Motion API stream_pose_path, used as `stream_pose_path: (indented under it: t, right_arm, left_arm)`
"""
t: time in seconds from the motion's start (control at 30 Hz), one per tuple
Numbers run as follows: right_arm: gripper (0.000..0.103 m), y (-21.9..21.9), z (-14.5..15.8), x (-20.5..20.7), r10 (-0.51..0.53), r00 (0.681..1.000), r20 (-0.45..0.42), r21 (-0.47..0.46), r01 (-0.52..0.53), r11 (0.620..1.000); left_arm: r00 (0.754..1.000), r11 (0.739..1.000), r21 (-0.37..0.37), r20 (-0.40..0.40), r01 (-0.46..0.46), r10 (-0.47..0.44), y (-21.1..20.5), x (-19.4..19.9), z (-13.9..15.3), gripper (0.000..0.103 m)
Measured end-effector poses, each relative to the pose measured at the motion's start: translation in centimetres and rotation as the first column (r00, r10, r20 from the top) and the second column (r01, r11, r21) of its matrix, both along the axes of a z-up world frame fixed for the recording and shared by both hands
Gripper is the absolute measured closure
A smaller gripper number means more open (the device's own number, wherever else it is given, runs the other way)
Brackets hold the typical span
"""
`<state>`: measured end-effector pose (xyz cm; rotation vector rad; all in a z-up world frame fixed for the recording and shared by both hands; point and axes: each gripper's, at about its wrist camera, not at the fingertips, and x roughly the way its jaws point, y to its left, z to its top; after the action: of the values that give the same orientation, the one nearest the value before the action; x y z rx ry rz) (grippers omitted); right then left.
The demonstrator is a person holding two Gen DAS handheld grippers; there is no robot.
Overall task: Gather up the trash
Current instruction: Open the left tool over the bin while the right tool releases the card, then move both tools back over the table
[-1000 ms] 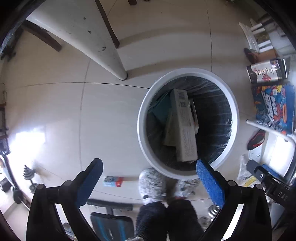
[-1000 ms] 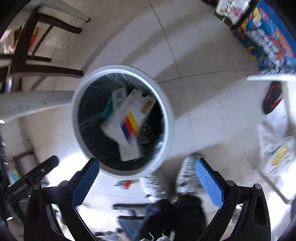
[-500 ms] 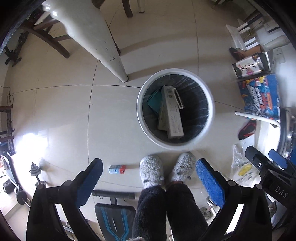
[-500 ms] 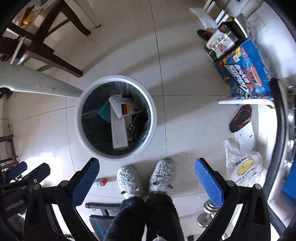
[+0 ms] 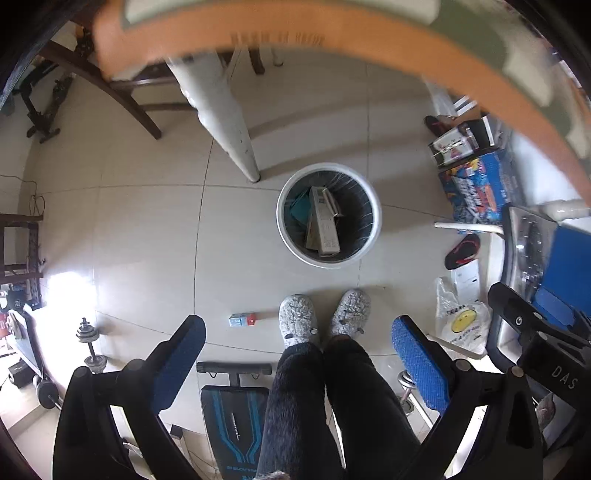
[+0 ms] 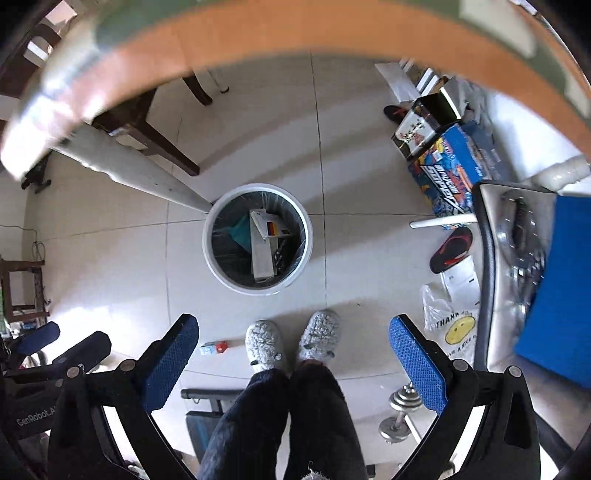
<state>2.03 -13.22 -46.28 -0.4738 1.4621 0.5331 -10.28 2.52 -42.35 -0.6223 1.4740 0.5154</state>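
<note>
A white round bin [image 5: 373, 236] [image 6: 306, 254] with a dark liner stands on the tiled floor far below both grippers. Inside lie a long grey carton [image 5: 325, 225], a teal piece [image 5: 300, 212] [image 6: 242, 230] and a white box with red, yellow and black stripes [image 6: 272, 229]. My left gripper [image 5: 299, 350] hangs high over the floor, open and empty. My right gripper [image 6: 293, 350] is likewise open and holds nothing. A small blue and red carton [image 5: 242, 319] [image 6: 213, 347] lies on the floor beside the person's slippered feet [image 5: 297, 319] [image 6: 264, 345].
A blurred orange table edge [image 5: 332, 33] [image 6: 295, 33] arcs across the top of both views. A white table leg [image 5: 229, 122] stands by the bin. Printed boxes [image 5: 476, 188] and a sandal [image 6: 452, 249] sit right; a plastic bag [image 6: 448, 332], dumbbells [image 6: 400, 413] and a bench [image 5: 234, 417] lie nearby.
Both grippers have risen well away from the bin, which now looks much smaller. The orange table edge has come into both views. Both stay open and empty.
</note>
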Motion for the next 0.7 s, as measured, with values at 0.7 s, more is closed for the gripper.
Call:
stream_pose_path:
  t: [0.7]
  right_arm:
    - [0.000, -0.1, 26.0, 3.7, -0.134, 0.990, 0.046, 0.300, 0.114, 0.947]
  left_arm:
    - [0.963, 0.945, 0.326, 0.257, -0.009, -0.079, 3.8, 7.8, 21.9, 0.000]
